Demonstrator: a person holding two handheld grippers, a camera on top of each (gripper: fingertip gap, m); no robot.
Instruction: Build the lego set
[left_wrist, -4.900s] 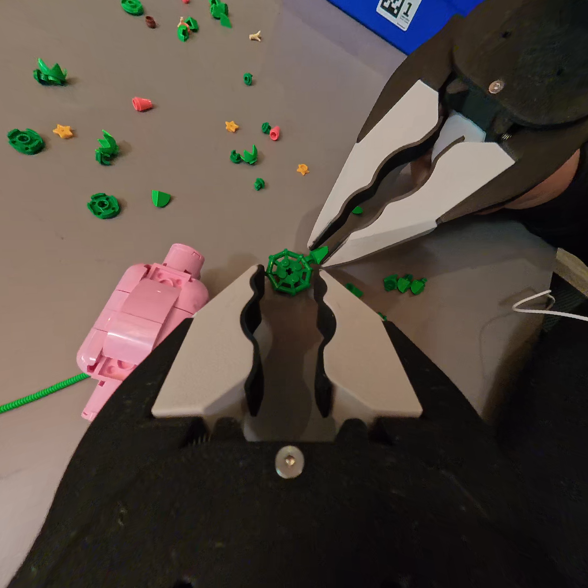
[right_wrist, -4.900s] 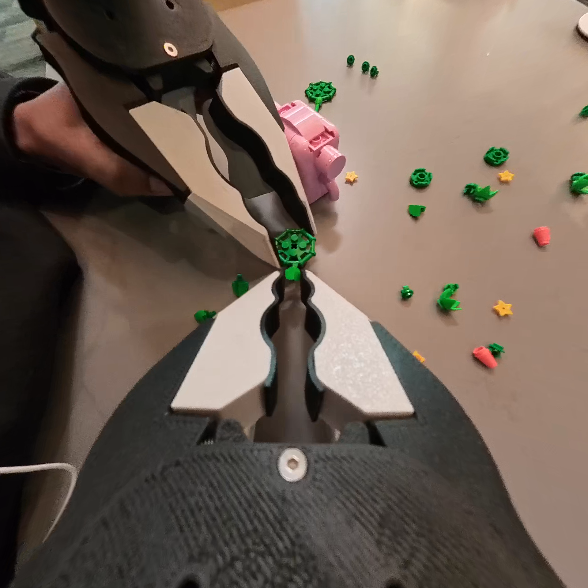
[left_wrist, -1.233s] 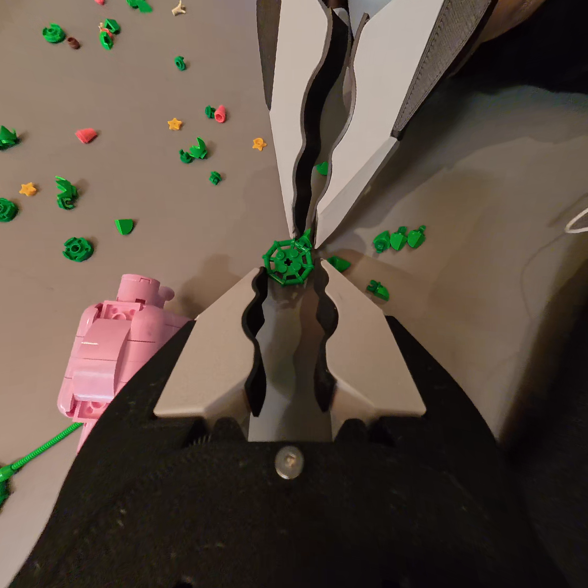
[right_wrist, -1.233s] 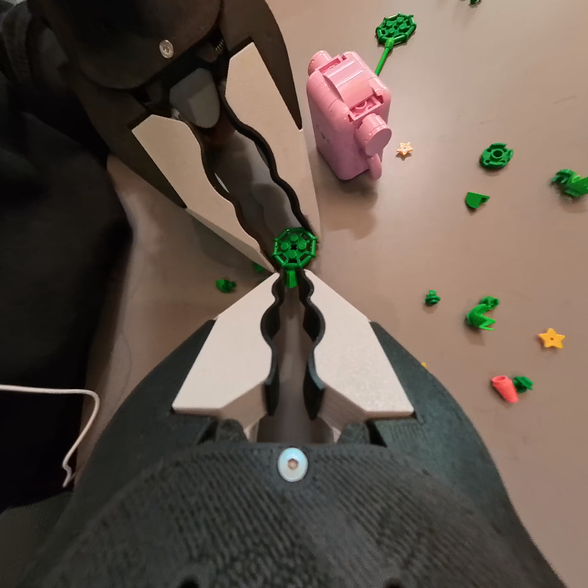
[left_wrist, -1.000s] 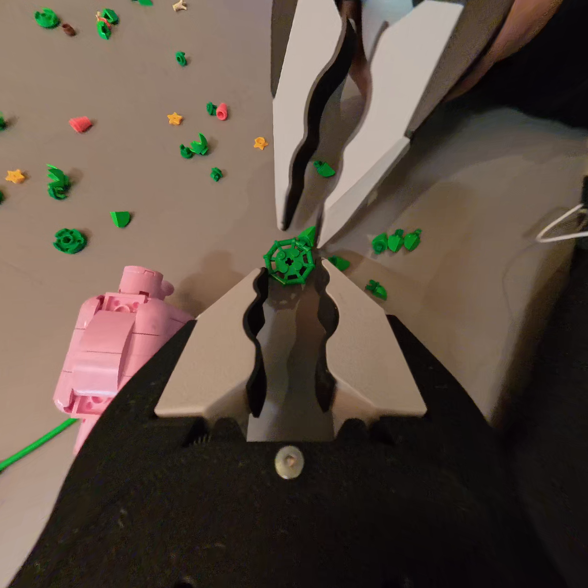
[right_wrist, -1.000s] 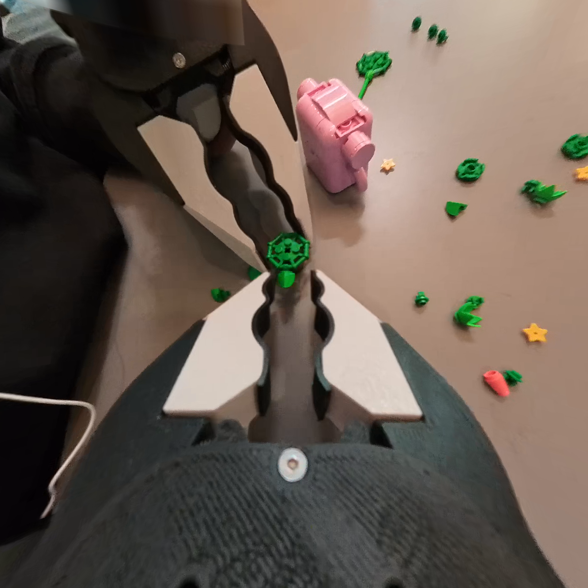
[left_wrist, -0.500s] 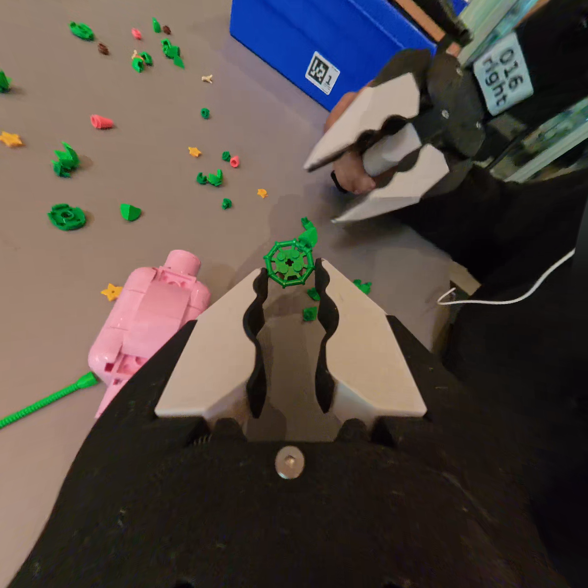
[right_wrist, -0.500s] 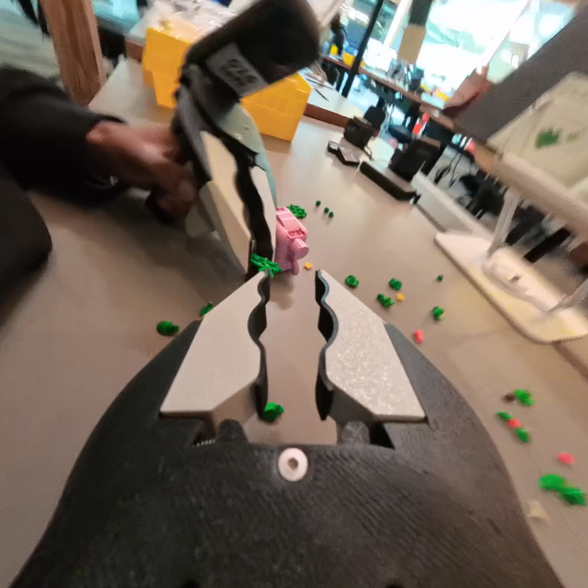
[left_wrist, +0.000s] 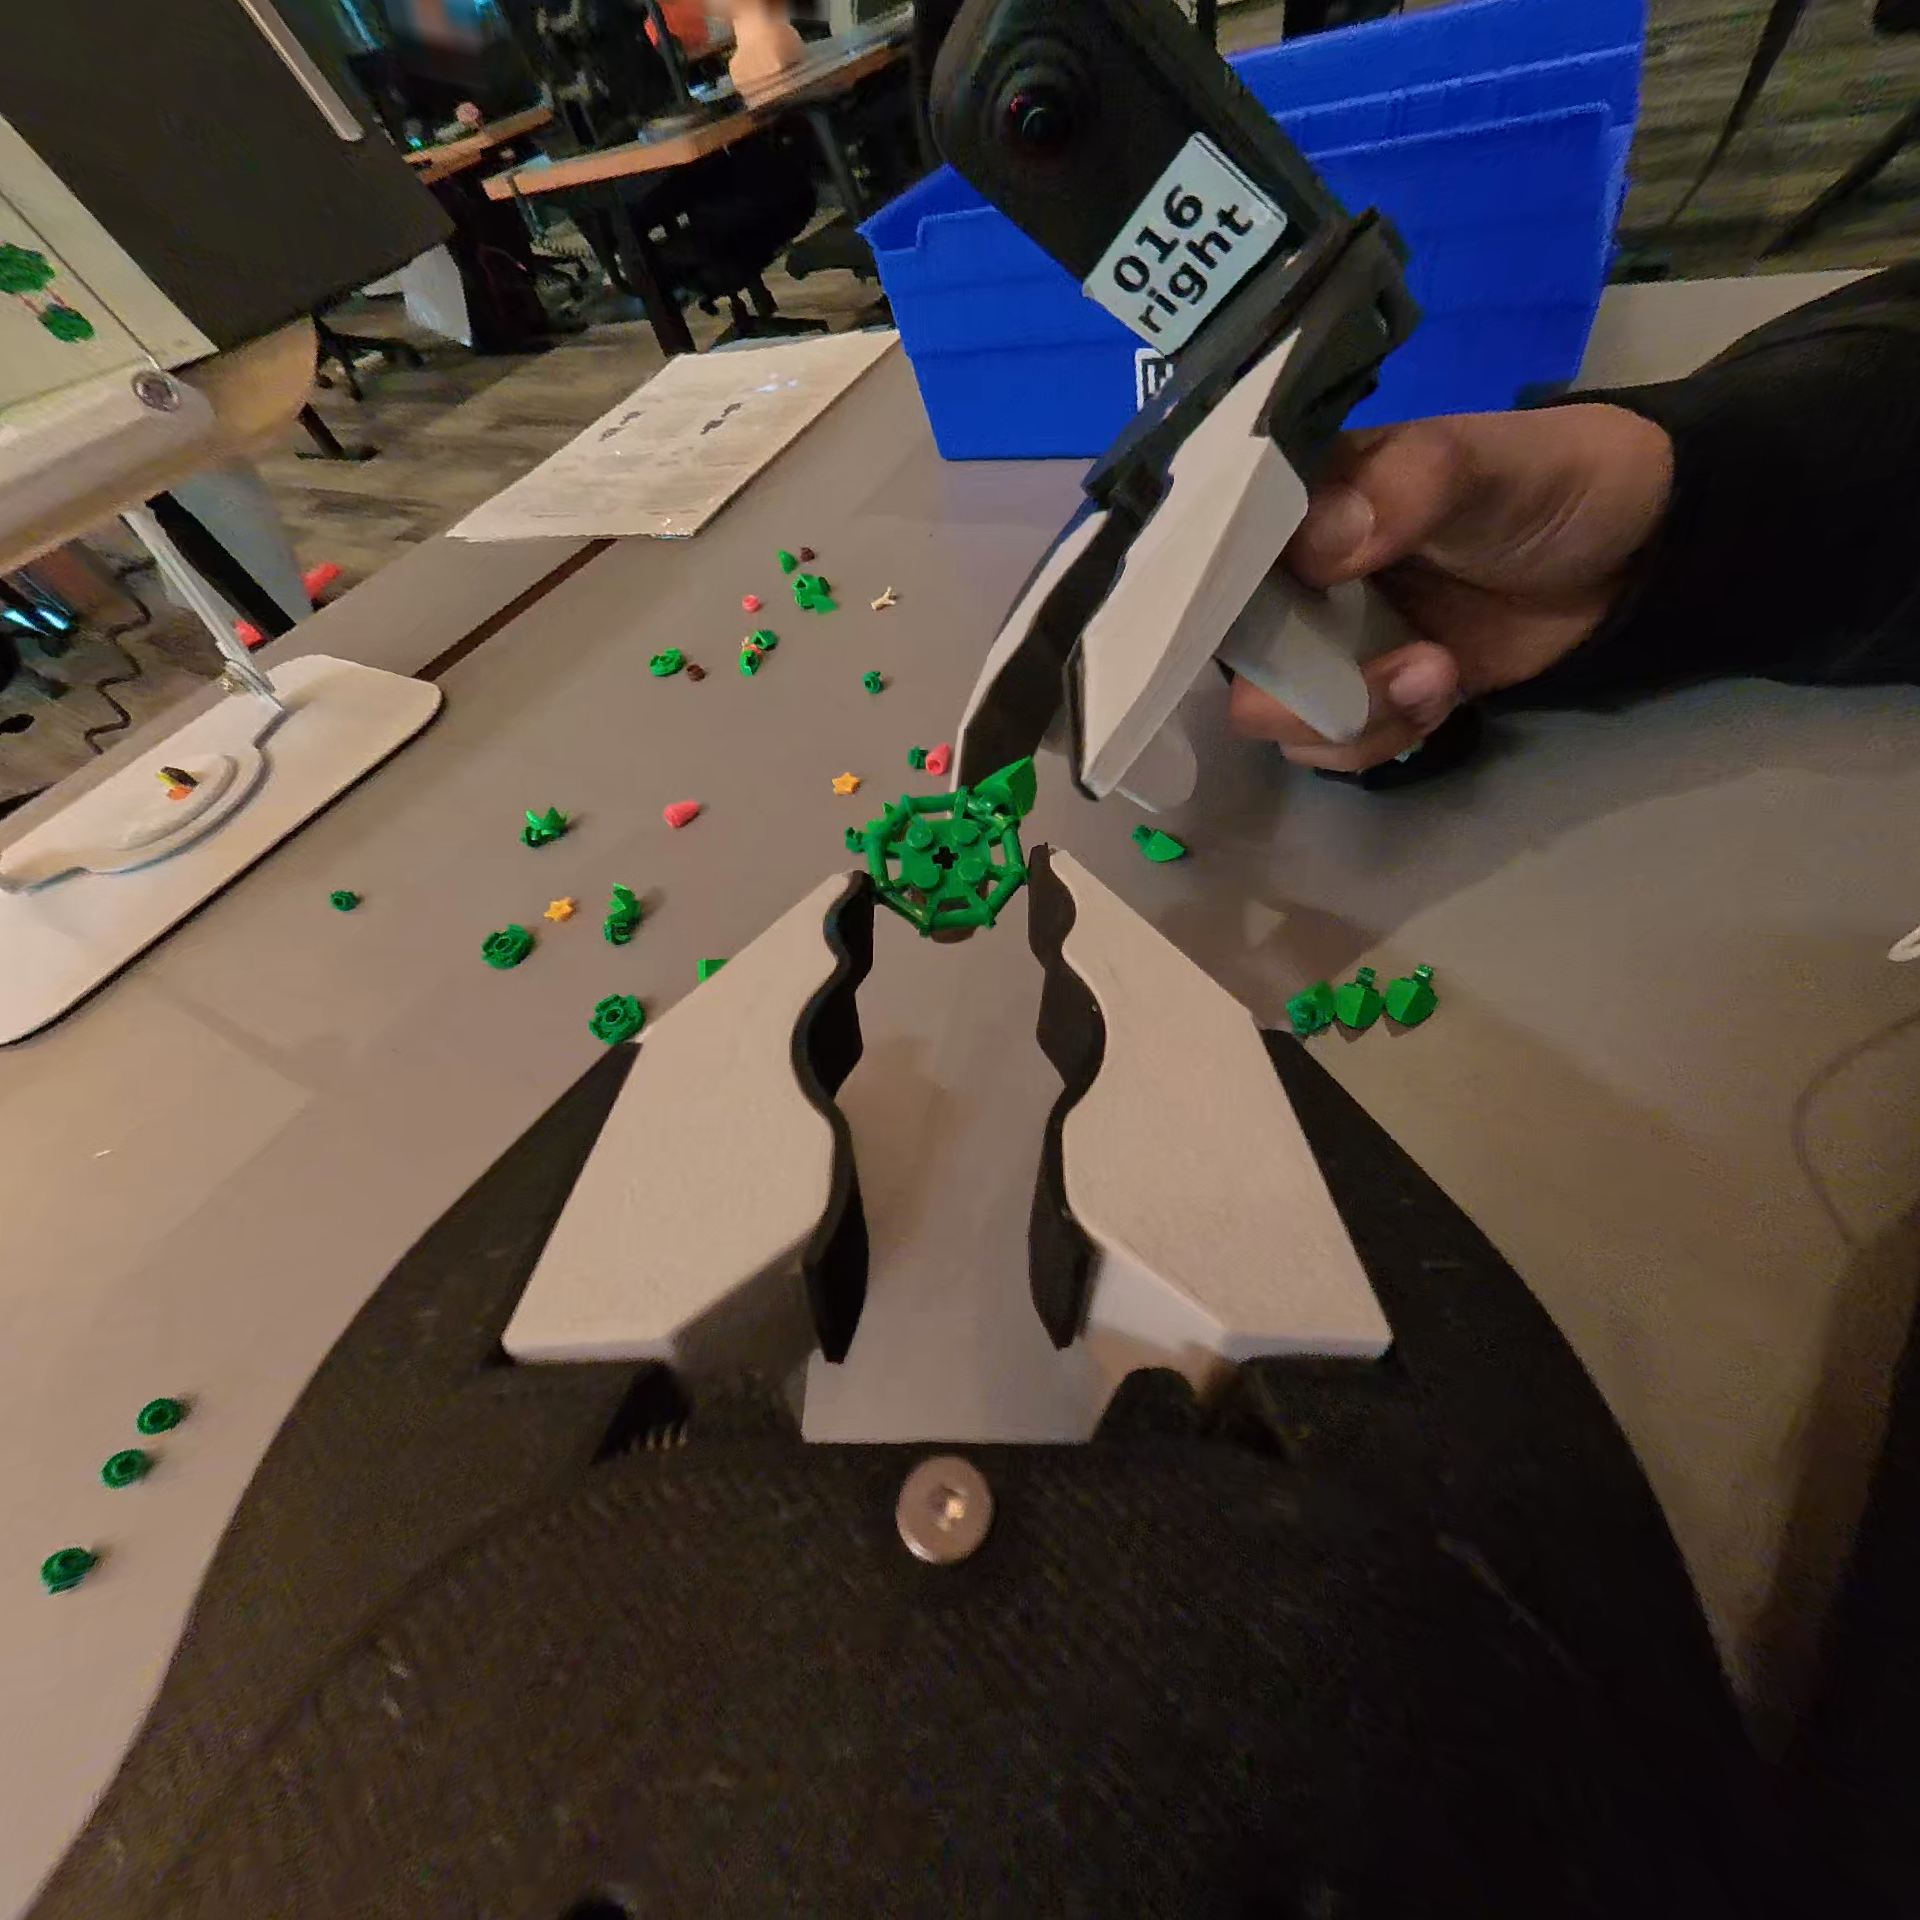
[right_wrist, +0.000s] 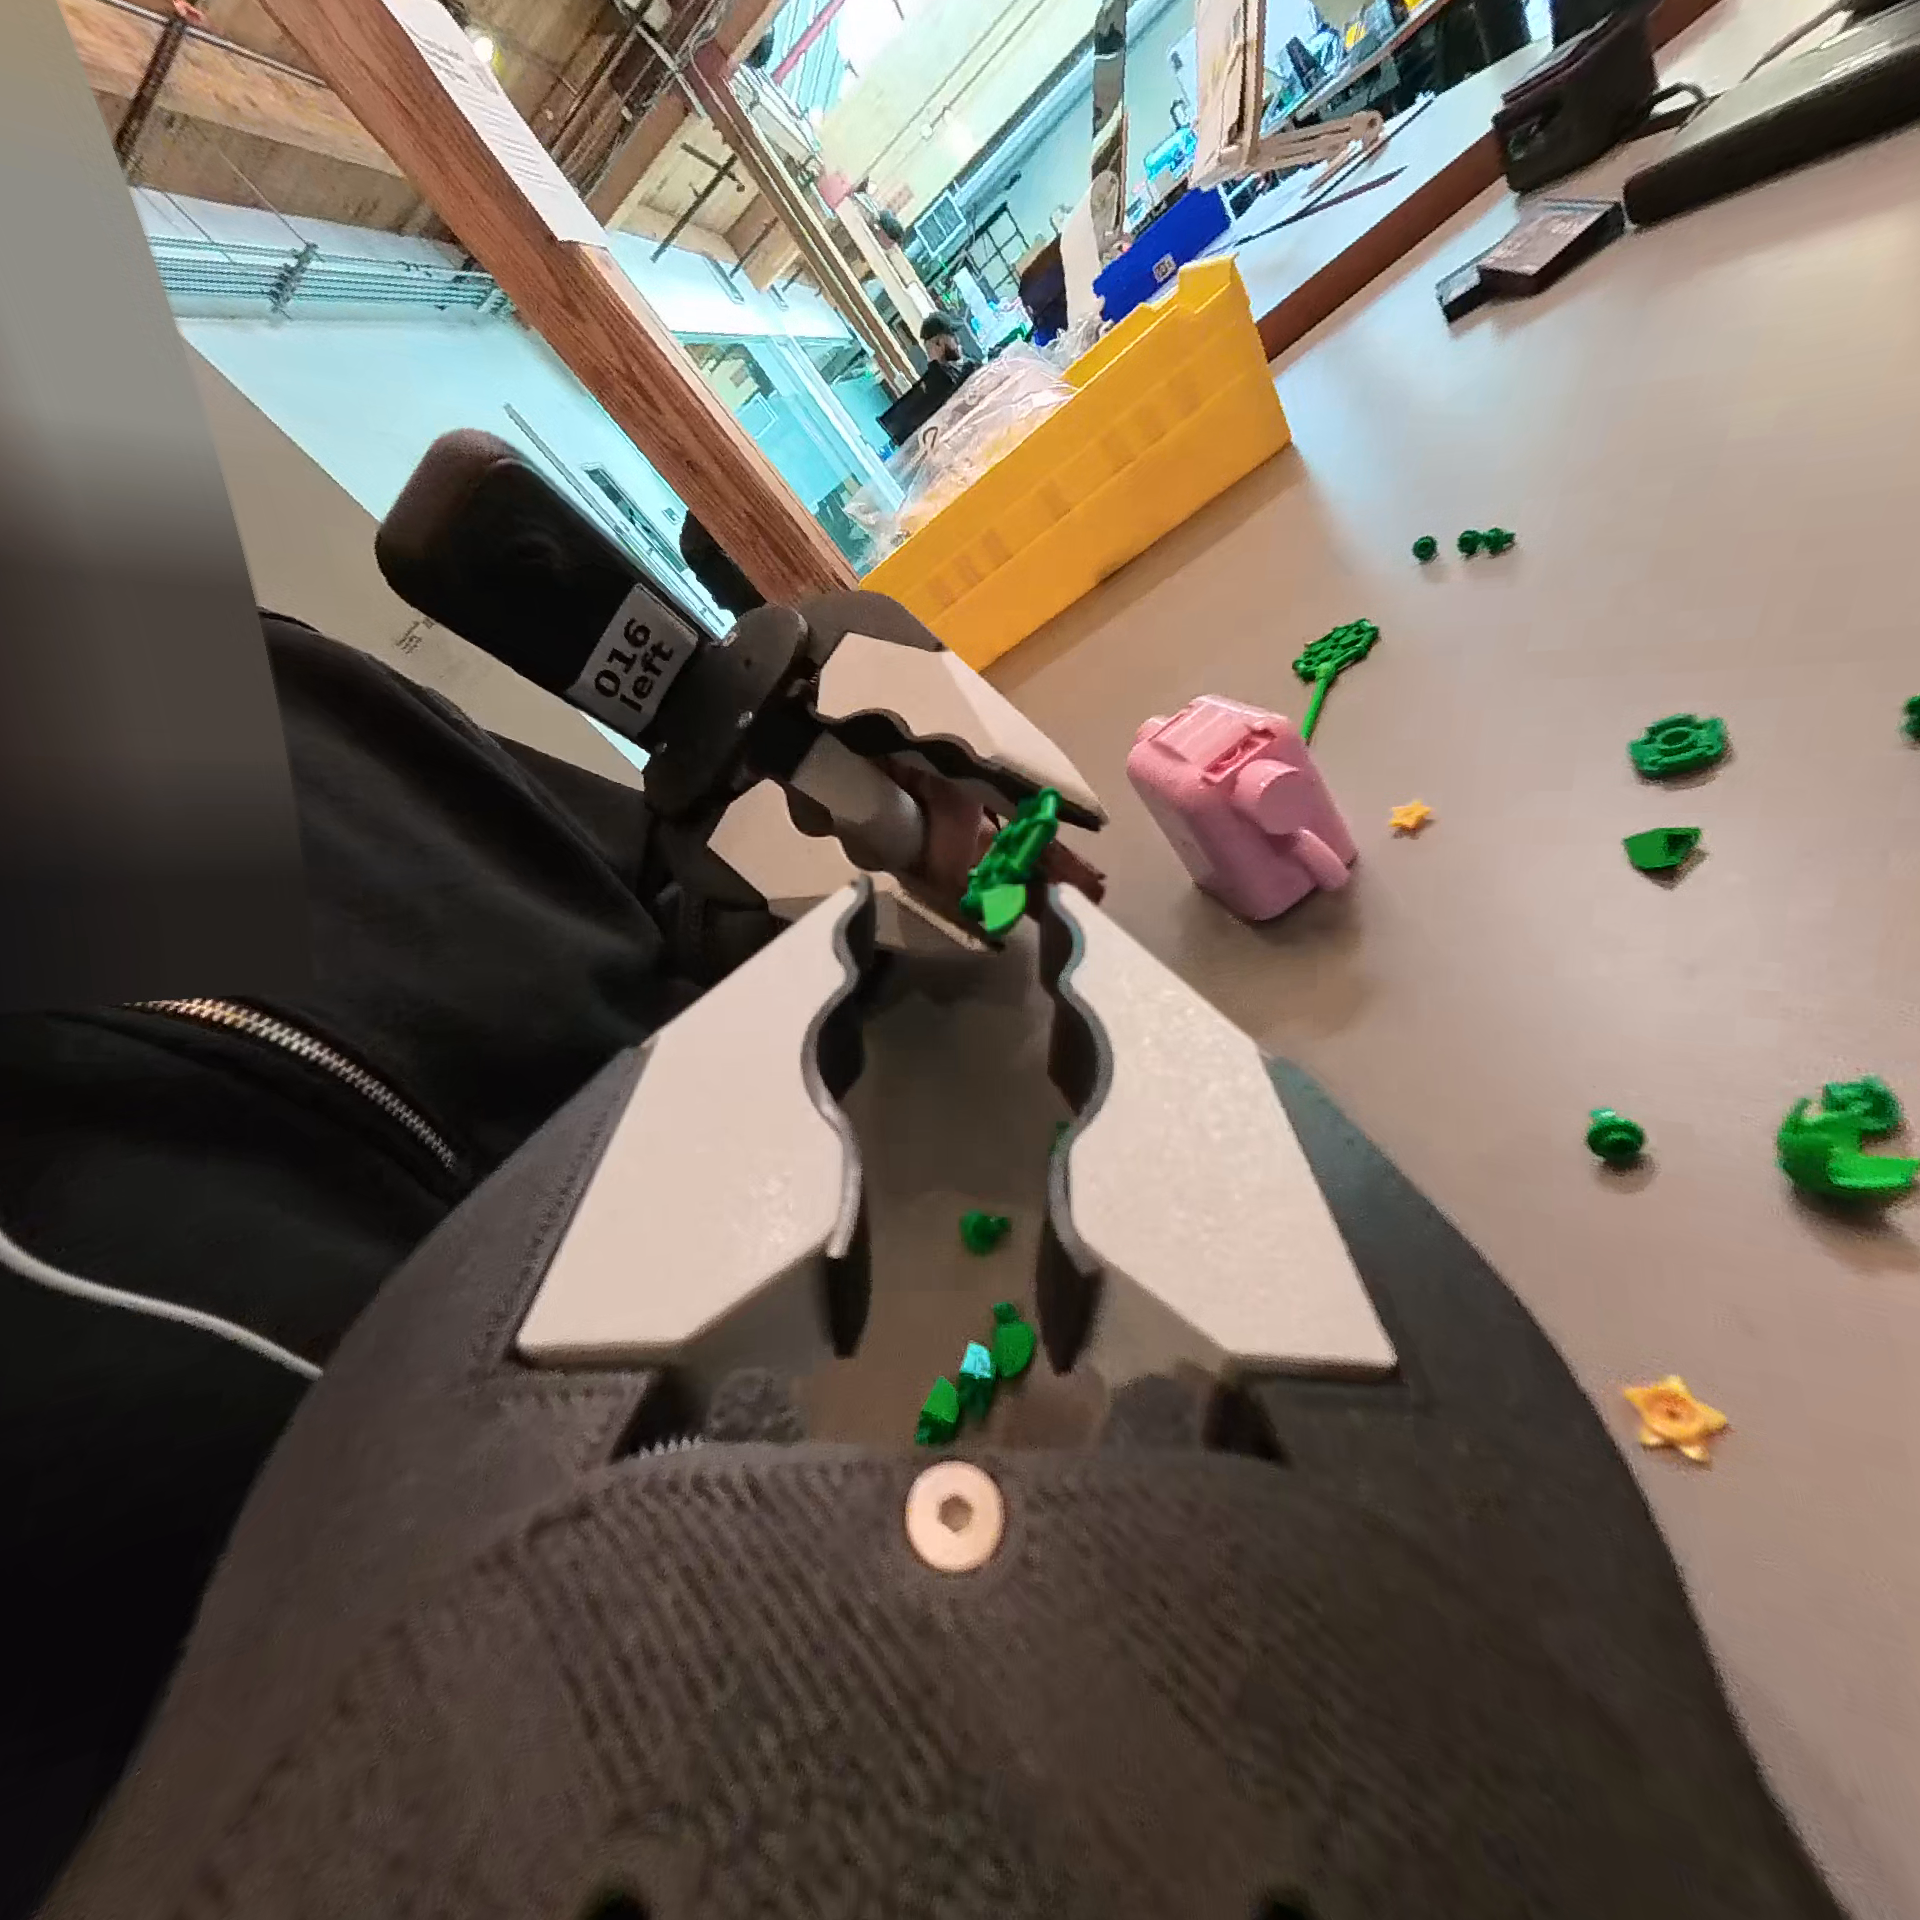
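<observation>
My left gripper (left_wrist: 945, 883) is shut on a green web-shaped round piece (left_wrist: 940, 862), held above the table. A small green leaf (left_wrist: 1013, 784) sticks up from the piece's far edge. My right gripper (right_wrist: 951, 899) is open and empty, its jaws a finger-width apart just in front of the held piece (right_wrist: 1013, 852). In the left wrist view its fingers (left_wrist: 1174, 582) point down right behind the leaf. A pink watering can model (right_wrist: 1236, 810) lies on the grey table (right_wrist: 1558, 987).
Loose green, yellow and pink bits lie scattered over the table. Three green leaves (left_wrist: 1361, 1003) sit to the right. A blue bin (left_wrist: 1455, 208), a paper sheet (left_wrist: 675, 436) and a white stand base (left_wrist: 156, 810) lie beyond. A yellow bin (right_wrist: 1091, 499) and a green stem piece (right_wrist: 1335, 655) lie behind the can. Less than 4 cm separates the two grippers' tips.
My right gripper opened and let go of the small leaf, which stays on the web piece, then drew back. Both grippers tilted up from looking down at the table.
</observation>
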